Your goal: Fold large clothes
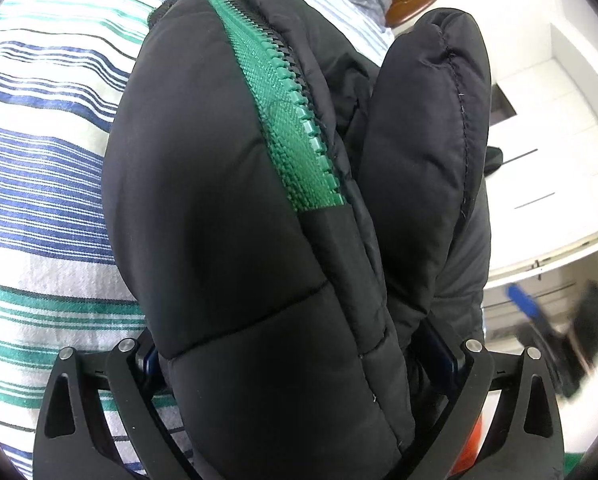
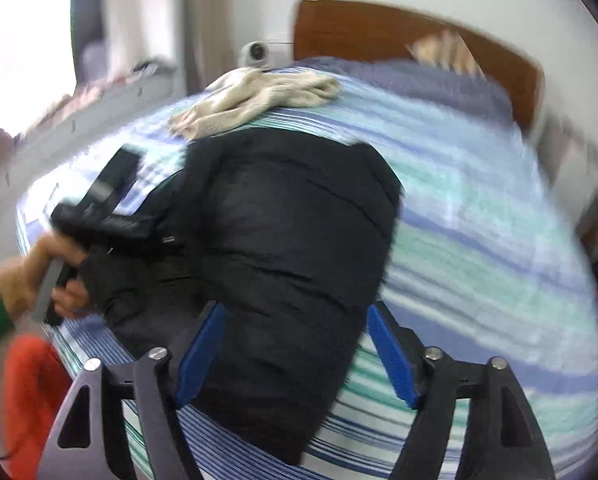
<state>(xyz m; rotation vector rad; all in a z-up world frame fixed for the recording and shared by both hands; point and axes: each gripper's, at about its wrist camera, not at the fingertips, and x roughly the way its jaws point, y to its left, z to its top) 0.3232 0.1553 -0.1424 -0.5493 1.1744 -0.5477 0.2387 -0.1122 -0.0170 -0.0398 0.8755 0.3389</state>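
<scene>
I work on a black puffer jacket (image 2: 291, 240) that lies on the bed, on the striped bedsheet (image 2: 479, 208), already doubled into a thick bundle. My left gripper (image 1: 299, 360) has its fingers closed around a padded fold of the jacket, near the green zipper (image 1: 295, 120); the fabric fills all the gap between them, so I judge the hold as firm. My right gripper (image 2: 295, 344) is wide open, its blue fingers (image 2: 391, 356) standing on both sides of the near end of the jacket, and it holds nothing as far as I see. The right view is blurred, so I cannot tell if the finger pads touch the cloth. In that view I see also the left hand (image 2: 39, 276) with its gripper at the jacket's left edge. A beige garment (image 2: 255, 100) lies further away, toward the wooden headboard (image 2: 399, 36). To do this fold well, I think the right fingers should close on the full thickness of the near edge, and then both grippers should carry the fabric together, slowly, because the puffy filling springs back and the smooth shell can slip.
</scene>
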